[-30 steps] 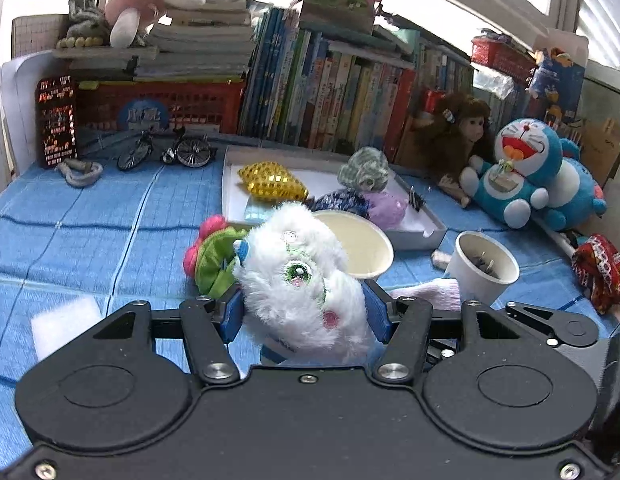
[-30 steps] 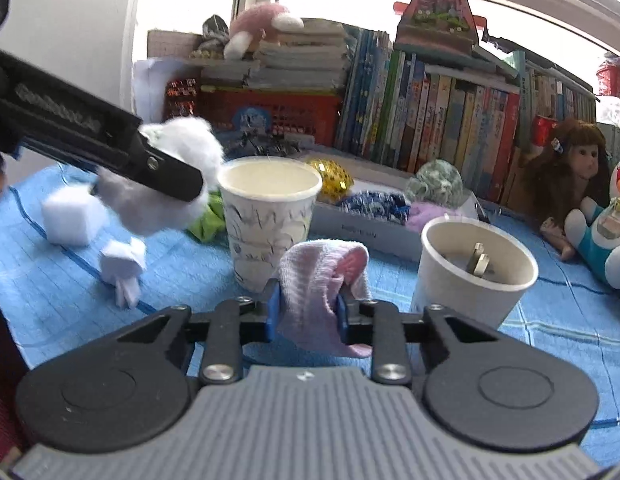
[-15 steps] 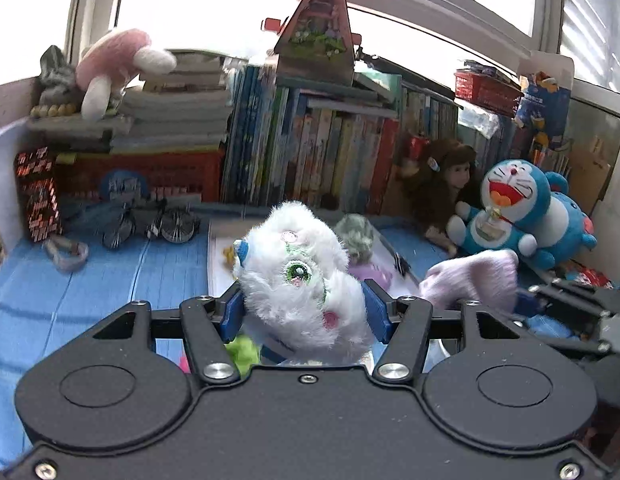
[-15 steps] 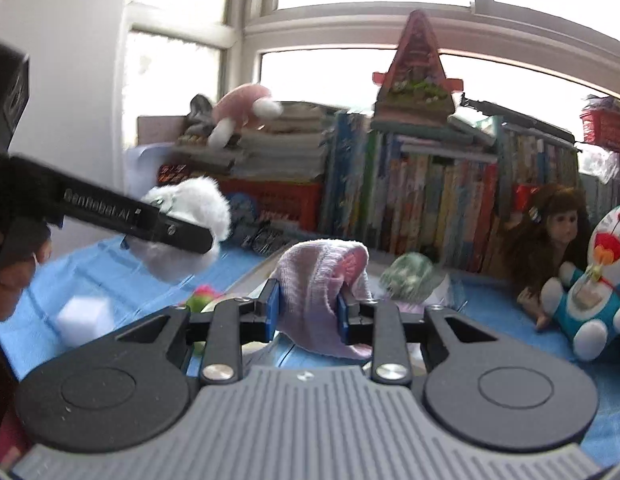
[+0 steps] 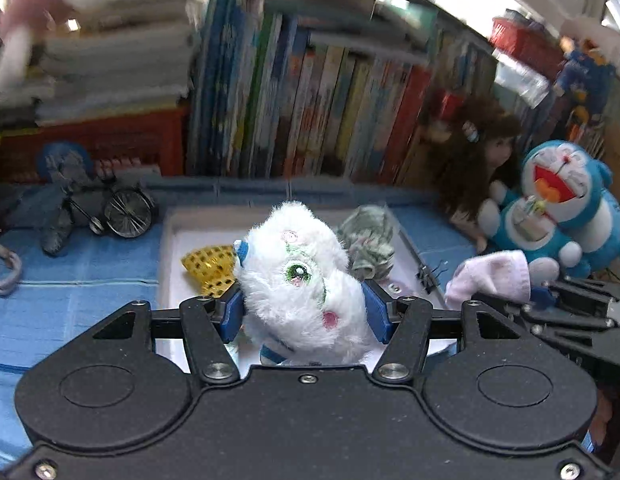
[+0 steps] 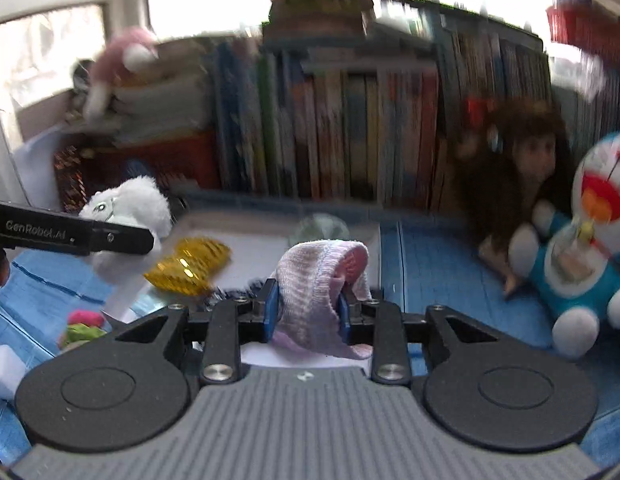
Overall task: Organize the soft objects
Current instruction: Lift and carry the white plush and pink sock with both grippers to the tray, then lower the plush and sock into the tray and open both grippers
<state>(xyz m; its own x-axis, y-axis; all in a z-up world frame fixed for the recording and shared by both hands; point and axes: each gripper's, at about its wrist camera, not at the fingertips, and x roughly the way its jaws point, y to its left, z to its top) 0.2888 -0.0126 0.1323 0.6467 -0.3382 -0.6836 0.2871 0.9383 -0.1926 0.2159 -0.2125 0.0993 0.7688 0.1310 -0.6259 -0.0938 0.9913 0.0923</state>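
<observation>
Right wrist view: read "GenRobot.AI" in pale letters along the black side of the left claw (image 6: 122, 236), reaching in from the left edge. No other writing legible; book spines (image 6: 329, 132) at the back too blurred to make out.

Held by the left claw: a white plush toy (image 5: 302, 288), blue pads (image 5: 232, 314) pressed into its fur on both sides, embroidered green eye and pink cheek turned toward the camera. Hung over the white tray (image 5: 170, 280), with a gold sequined piece (image 5: 210, 272) just behind and left of it in the tray and a grey-green fabric ball (image 5: 367, 244) behind and right.

Held by the right claw (image 6: 306, 312): a pale pink sock (image 6: 321, 284), pinched narrow between blue pads, folded top standing above them and a tail drooping below. Jaws just eased slightly apart, sock between them and gripped. Seen also from the left wrist, at the right, just beside the tray's right rim.

Sat on the blue desk (image 5: 78, 280) cover to the right: a blue robot-cat plush (image 5: 549, 216) and a brown-haired doll (image 5: 477, 168). At left, a small metal bicycle model (image 5: 118, 208).
</observation>
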